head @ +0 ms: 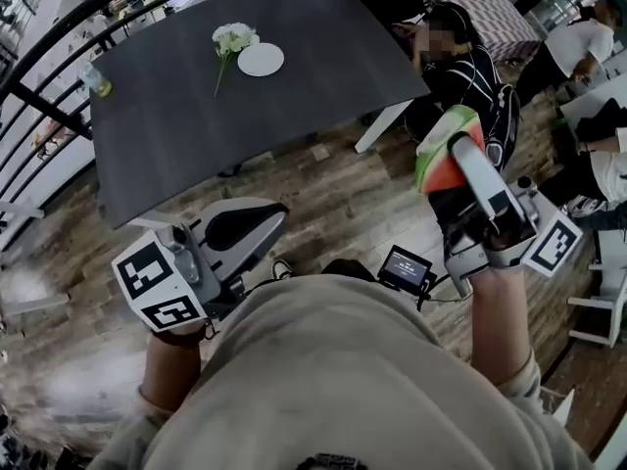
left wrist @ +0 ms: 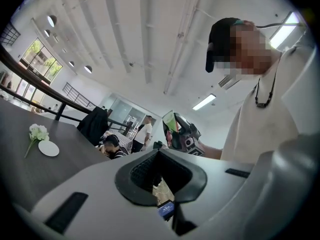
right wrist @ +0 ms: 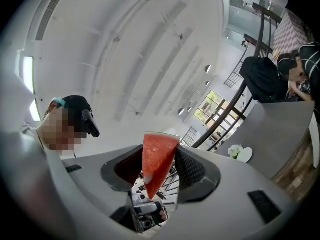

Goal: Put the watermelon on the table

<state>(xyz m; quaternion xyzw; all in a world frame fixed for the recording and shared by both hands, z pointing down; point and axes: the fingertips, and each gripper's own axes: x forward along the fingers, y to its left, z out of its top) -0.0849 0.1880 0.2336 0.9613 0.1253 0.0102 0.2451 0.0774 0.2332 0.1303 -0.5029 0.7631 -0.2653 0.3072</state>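
A wedge of watermelon (head: 438, 161), red flesh with a green rind, is clamped between the pads of my right gripper (head: 449, 137). It hangs over the wooden floor, to the right of the dark table (head: 176, 135). In the right gripper view the red wedge (right wrist: 156, 159) stands upright between the two black pads, point downward. My left gripper (head: 263, 219) sits low at the left near the table's front edge, jaws together with nothing in them. The left gripper view shows its tips (left wrist: 160, 155) meeting, and beyond them the right gripper with the slice (left wrist: 171, 120).
On the table's far side lie a white plate (head: 261, 59) and a bunch of white flowers (head: 233, 39), with a cup (head: 98, 82) at its left edge. A black railing (head: 39, 106) runs along the left. A seated person (head: 475, 71) is close to the table's right corner.
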